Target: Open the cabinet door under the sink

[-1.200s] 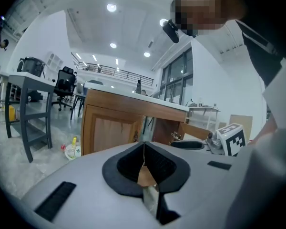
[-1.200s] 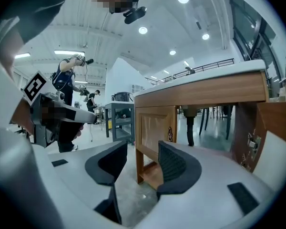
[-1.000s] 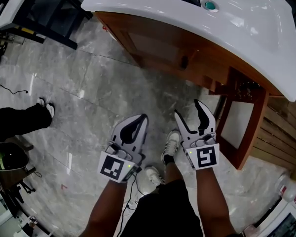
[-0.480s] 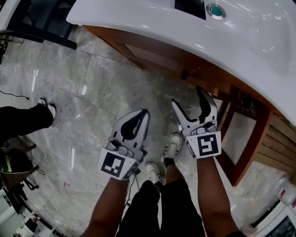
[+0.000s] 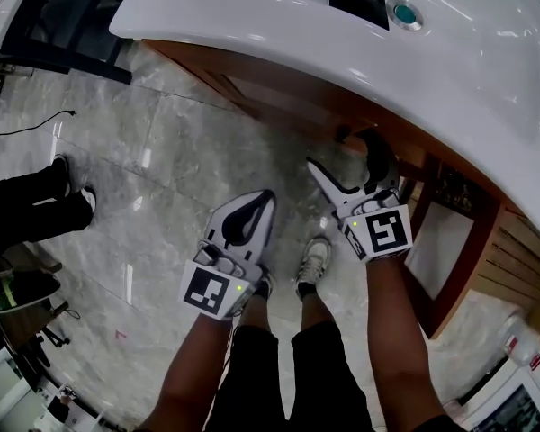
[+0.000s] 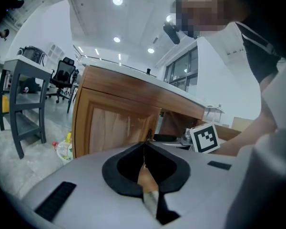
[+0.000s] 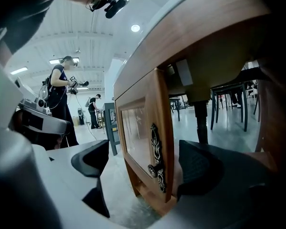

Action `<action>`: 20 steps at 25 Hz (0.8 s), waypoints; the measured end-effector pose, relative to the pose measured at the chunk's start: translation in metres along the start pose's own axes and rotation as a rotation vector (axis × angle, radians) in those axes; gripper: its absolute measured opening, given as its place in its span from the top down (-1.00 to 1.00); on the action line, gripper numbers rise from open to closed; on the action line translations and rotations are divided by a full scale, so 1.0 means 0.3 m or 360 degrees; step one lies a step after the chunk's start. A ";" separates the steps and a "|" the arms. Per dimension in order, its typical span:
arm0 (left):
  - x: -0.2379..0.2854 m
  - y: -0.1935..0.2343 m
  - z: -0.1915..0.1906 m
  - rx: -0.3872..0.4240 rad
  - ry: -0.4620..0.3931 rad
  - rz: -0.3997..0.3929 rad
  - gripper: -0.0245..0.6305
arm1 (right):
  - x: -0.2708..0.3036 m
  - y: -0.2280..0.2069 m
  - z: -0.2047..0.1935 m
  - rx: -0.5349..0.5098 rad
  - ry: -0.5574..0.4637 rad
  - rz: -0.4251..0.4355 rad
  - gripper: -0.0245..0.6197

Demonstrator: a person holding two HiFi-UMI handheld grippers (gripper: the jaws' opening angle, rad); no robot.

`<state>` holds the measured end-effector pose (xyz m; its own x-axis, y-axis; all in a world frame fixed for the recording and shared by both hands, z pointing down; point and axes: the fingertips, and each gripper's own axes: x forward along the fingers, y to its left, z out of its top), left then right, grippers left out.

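The right hand-held gripper (image 5: 345,154), whose jaws have just been opening, is set spread astride the upright free edge of the cabinet door (image 7: 136,142) below the sink (image 5: 468,52); its handle (image 7: 155,151) is seen between them

Ceiling lights (image 6: 117,0) glare brightly; fisheye edges warp, darken.

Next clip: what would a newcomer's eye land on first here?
The right gripper, whose jaws have just been opening wide, straddles the edge of the wooden cabinet door. The door's ornate dark handle sits between the jaws, and the pads are not pressing. In the head view the glossy white sink spans the top of the picture. Below it the left gripper hangs shut over the grey marble floor.
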<state>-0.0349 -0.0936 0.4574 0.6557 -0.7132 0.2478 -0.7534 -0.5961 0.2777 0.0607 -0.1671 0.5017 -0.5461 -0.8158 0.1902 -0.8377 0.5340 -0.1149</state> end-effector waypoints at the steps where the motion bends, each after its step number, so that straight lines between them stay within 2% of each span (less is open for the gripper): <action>1: 0.000 0.009 -0.008 -0.0004 0.0008 -0.0004 0.85 | 0.007 -0.001 -0.002 0.0007 0.0004 0.0005 -0.41; 8: 0.013 0.067 -0.009 0.0002 0.0030 -0.0020 0.85 | 0.052 -0.022 -0.019 0.0036 0.0030 0.0009 -0.42; 20: 0.003 0.105 -0.020 -0.0023 0.0032 -0.0006 0.85 | 0.116 -0.019 -0.015 -0.0066 0.0103 0.0065 -0.41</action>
<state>-0.0578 -0.1109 0.4720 0.6597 -0.7031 0.2654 -0.7500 -0.5933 0.2923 0.0465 -0.1974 0.5134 -0.5773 -0.7777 0.2488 -0.8127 0.5766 -0.0834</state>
